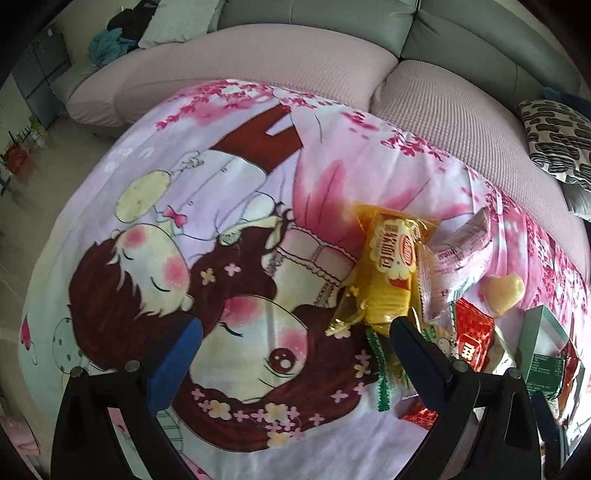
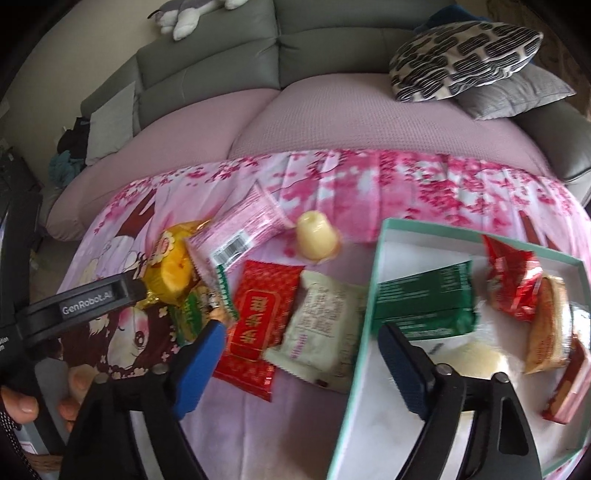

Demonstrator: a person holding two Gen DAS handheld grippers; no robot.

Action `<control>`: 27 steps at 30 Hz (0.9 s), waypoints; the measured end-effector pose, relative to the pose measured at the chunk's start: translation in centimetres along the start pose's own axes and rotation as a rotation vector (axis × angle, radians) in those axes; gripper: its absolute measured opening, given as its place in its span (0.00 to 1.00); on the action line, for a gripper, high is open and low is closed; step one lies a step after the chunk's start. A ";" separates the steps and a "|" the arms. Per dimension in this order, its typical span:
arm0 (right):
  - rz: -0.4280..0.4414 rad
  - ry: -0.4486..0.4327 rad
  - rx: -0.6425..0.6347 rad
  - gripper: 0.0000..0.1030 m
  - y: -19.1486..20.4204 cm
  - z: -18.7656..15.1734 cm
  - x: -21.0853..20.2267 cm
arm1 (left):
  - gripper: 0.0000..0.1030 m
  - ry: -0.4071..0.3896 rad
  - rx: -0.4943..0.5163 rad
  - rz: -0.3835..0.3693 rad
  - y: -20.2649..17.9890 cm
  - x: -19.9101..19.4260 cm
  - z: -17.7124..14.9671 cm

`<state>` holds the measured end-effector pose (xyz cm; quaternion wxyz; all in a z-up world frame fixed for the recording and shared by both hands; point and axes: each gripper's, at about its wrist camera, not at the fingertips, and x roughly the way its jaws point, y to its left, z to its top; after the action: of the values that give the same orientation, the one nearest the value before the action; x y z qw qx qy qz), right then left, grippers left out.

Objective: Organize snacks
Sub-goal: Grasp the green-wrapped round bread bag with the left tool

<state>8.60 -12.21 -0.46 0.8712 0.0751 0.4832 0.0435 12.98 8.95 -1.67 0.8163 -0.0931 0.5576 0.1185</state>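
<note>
Loose snacks lie on a cartoon-print cloth: a yellow bread packet, a pink packet, a heart-shaped jelly cup, a red packet and a pale packet. To the right, a teal box holds a green packet, a red bag and a brown packet. My left gripper is open over bare cloth, its right finger beside the yellow packet. My right gripper is open above the red and pale packets, straddling the box's left wall.
A pink-covered sofa seat borders the cloth's far edge, with a patterned pillow and a grey one at the right. A plush toy lies on the sofa back. A person's fingers show at the lower left.
</note>
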 end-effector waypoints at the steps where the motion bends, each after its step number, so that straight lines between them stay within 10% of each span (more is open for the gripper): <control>1: 0.006 0.005 -0.004 0.77 0.3 -0.1 0.3 | 0.98 0.007 0.002 -0.012 -0.2 0.1 -0.1; 19: 0.002 0.063 -0.023 0.63 1.1 -1.1 2.4 | 0.97 0.115 0.091 -0.175 -5.7 2.9 -1.4; 27: 0.011 0.066 -0.015 0.63 0.9 -1.0 2.4 | 0.57 0.125 0.086 -0.184 -6.2 3.6 -1.3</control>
<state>9.03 -10.90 -2.84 0.8552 0.0699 0.5107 0.0545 14.93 2.98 -5.40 0.7906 -0.1158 0.6011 0.0130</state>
